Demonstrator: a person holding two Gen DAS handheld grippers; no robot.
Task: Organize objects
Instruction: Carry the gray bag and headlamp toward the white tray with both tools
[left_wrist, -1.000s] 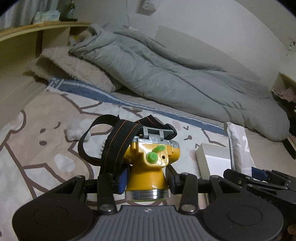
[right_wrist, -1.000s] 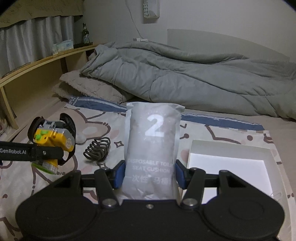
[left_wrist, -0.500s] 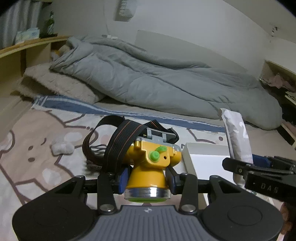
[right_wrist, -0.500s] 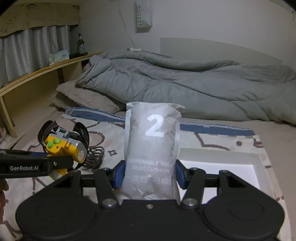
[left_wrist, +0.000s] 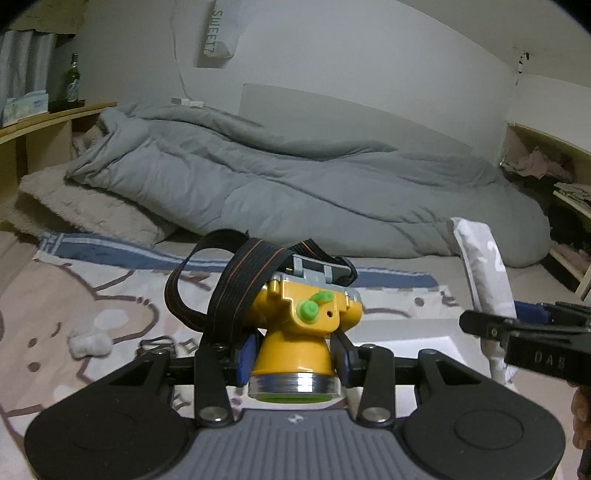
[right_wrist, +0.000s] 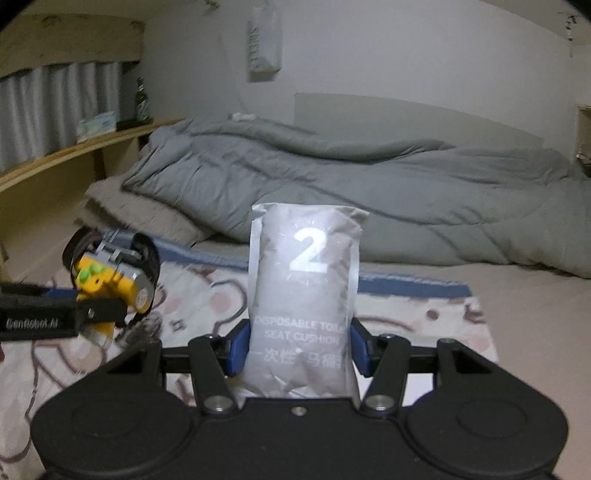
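Clearly the left gripper (left_wrist: 293, 360) pinches the yellow headlamp (left_wrist: 299, 332) by its neck, the strap (left_wrist: 229, 284) looping loose; the right gripper (right_wrist: 299, 349) clamps the pouch (right_wrist: 304, 295), both aloft above the white box (left_wrist: 413, 345). That strap may snag, the soft pouch may slip

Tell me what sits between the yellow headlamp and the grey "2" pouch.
In the left wrist view, only the white open box lies between yellow headlamp and grey pouch.
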